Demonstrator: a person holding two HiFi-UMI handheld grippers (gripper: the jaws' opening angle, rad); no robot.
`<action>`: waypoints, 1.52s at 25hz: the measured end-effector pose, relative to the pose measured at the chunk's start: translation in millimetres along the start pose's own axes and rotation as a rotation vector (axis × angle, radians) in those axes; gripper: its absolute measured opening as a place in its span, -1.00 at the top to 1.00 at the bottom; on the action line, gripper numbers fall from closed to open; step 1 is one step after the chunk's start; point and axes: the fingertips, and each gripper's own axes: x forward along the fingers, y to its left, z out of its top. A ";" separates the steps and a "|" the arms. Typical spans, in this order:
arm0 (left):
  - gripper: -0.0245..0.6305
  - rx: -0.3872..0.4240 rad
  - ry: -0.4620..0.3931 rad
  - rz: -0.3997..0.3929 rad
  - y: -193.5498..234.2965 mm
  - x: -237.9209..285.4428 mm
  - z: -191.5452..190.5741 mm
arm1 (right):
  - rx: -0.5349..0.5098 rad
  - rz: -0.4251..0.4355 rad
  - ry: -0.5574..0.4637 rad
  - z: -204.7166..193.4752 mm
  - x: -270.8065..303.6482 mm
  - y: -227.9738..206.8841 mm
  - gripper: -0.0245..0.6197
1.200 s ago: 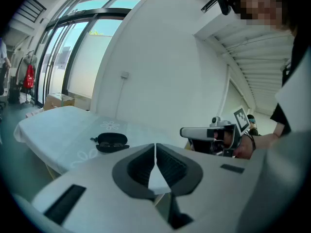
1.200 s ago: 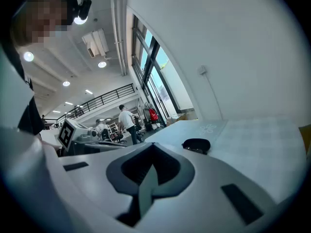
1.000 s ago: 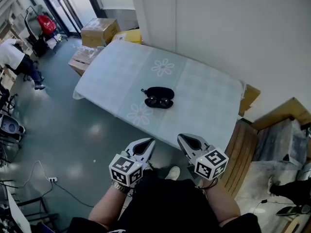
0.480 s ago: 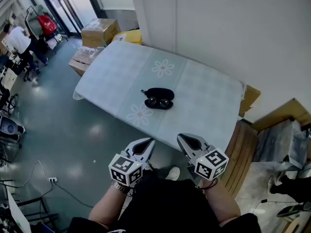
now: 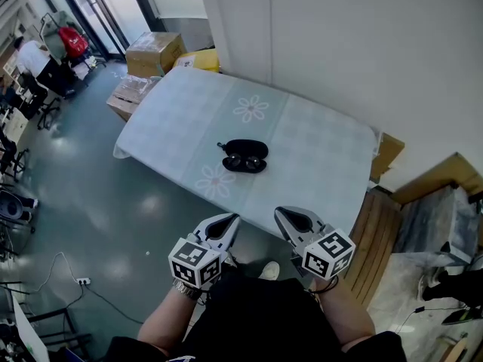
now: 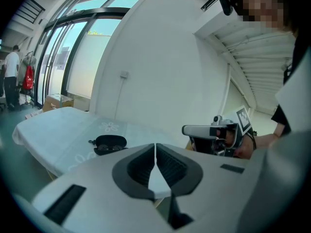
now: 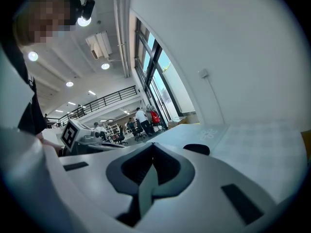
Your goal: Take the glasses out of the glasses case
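Approach is your step in hand: left gripper (image 5: 231,220) and right gripper (image 5: 284,215) hang short of the table's (image 5: 324,164) near edge, jaws pressed together on nothing. The glasses case (image 5: 244,148) lies open mid-table, glasses (image 5: 243,161) inside. Next, I judge, reach in, spread one pair, and pinch the frame.

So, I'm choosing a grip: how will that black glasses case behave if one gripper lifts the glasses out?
The glasses case looks small, probably light, so it may slide or rise with the glasses unless pinned. It lies low and flat on the tablecloth, so rolling seems unlikely. Its smooth shell may be slippery.
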 end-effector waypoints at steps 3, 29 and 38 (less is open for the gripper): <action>0.82 0.006 0.005 0.000 -0.6 4.3 1.6 | -0.001 0.001 -0.005 2.6 -1.0 -3.4 0.85; 0.82 0.029 0.060 -0.027 33.1 51.6 12.5 | 0.032 -0.061 -0.031 17.9 16.4 -44.2 0.85; 0.82 0.037 0.123 -0.073 76.4 82.5 18.9 | 0.078 -0.127 -0.034 25.2 52.1 -72.9 0.85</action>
